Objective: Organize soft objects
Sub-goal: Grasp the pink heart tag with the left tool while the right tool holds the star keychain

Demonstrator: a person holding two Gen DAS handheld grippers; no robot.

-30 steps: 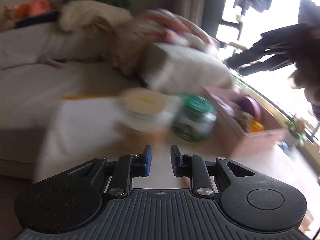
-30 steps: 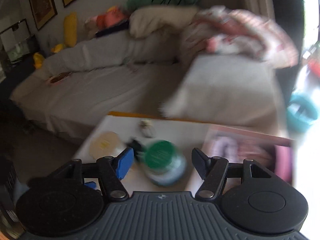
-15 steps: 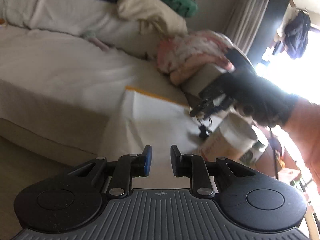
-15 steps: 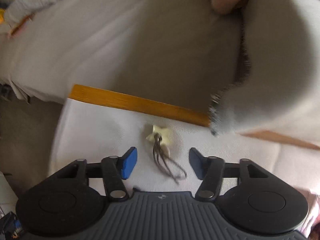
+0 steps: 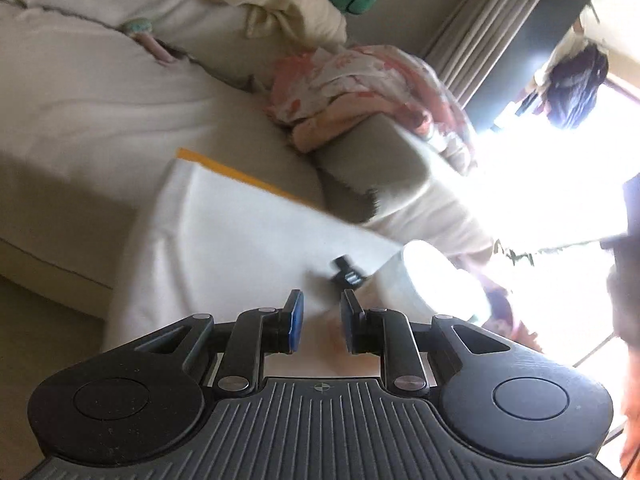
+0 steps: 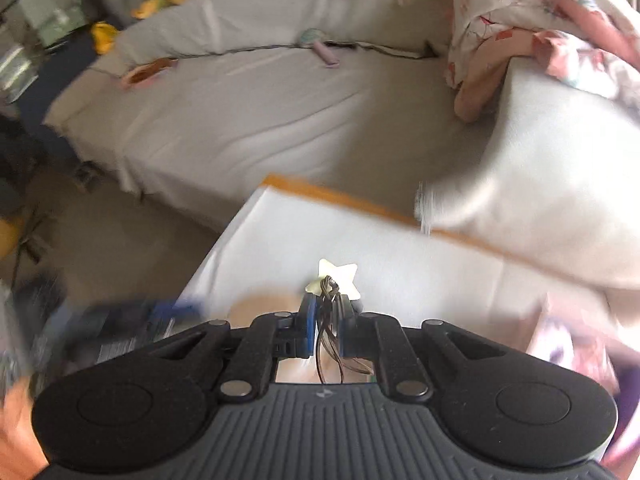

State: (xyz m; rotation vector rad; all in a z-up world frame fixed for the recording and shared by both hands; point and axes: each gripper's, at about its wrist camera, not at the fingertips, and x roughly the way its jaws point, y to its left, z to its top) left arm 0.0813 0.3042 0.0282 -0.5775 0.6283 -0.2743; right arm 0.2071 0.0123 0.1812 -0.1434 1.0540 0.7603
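Note:
In the right wrist view my right gripper [image 6: 325, 308] is shut on the dark cords of a small pale star charm [image 6: 337, 278], held just above the white cloth-covered table [image 6: 400, 264]. In the left wrist view my left gripper [image 5: 321, 305] has its jaws nearly closed with a narrow gap and nothing between them, over the same table [image 5: 224, 240]. A white cup [image 5: 436, 280] stands just right of it, with a small black clip [image 5: 347, 272] beside it. A grey cushion [image 5: 372, 156] and a pink floral blanket [image 5: 360, 80] lie on the sofa behind.
A large grey sofa [image 6: 240, 112] curves behind the table, with cream and green pillows [image 5: 288, 4] at its back. A pink box [image 6: 576, 340] sits at the table's right. The left gripper [image 6: 120, 332] shows blurred at the right view's lower left. Bright window at right.
My right gripper has closed on the star charm's cords and lifted them off the table. The left gripper has shifted, with the cup now close at its right.

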